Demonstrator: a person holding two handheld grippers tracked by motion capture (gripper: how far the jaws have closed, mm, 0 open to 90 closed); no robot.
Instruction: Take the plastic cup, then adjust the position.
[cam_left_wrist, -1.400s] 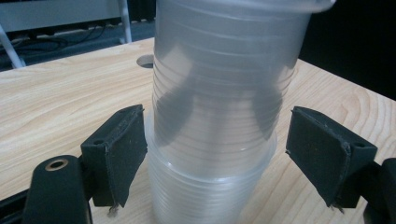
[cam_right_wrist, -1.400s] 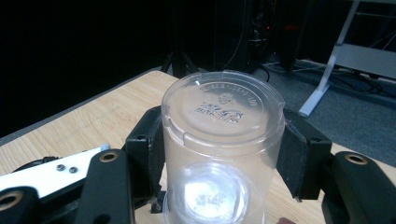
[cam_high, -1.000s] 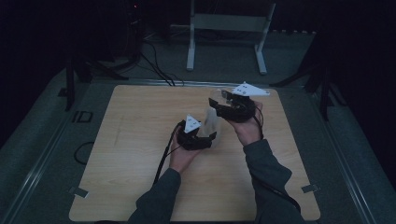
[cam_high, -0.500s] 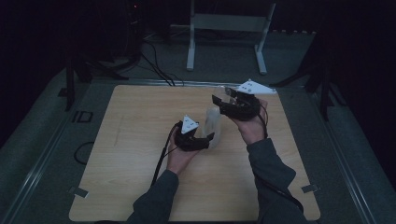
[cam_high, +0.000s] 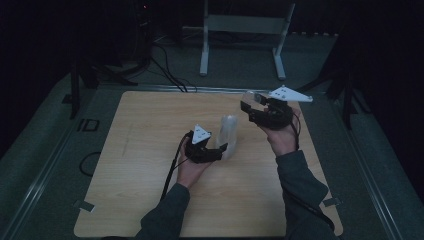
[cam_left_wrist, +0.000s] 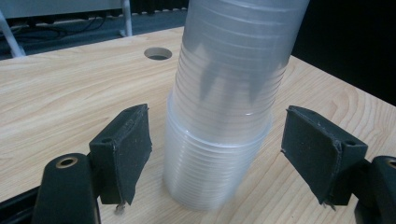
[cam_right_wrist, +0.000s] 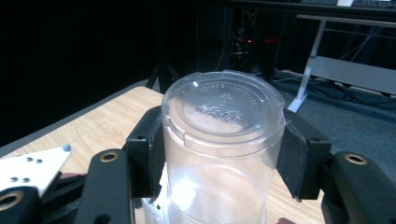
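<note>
A stack of clear plastic cups (cam_high: 229, 134) stands upside down on the wooden table (cam_high: 150, 150). My left gripper (cam_high: 224, 148) reaches around its lower part. In the left gripper view the stack of cups (cam_left_wrist: 224, 116) sits between the two pads (cam_left_wrist: 128, 149). Both pads stand off it, so this gripper (cam_left_wrist: 224, 156) is open, and its jaws have just been closing. To the right and higher, my right gripper (cam_high: 251, 104) is shut on a single clear cup (cam_high: 248, 95). That cup (cam_right_wrist: 224, 140) shows its embossed base, with the right gripper (cam_right_wrist: 223, 156) pads pressing its sides.
The table has a round hole (cam_left_wrist: 158, 53) beyond the stack. A white metal stand (cam_high: 245, 30) and cables (cam_high: 165, 70) lie on the floor behind the table. Dark floor surrounds the table's edges.
My right gripper has moved right and upward with the single cup, which now sits apart from the top of the stack. The left hand has stayed in place.
</note>
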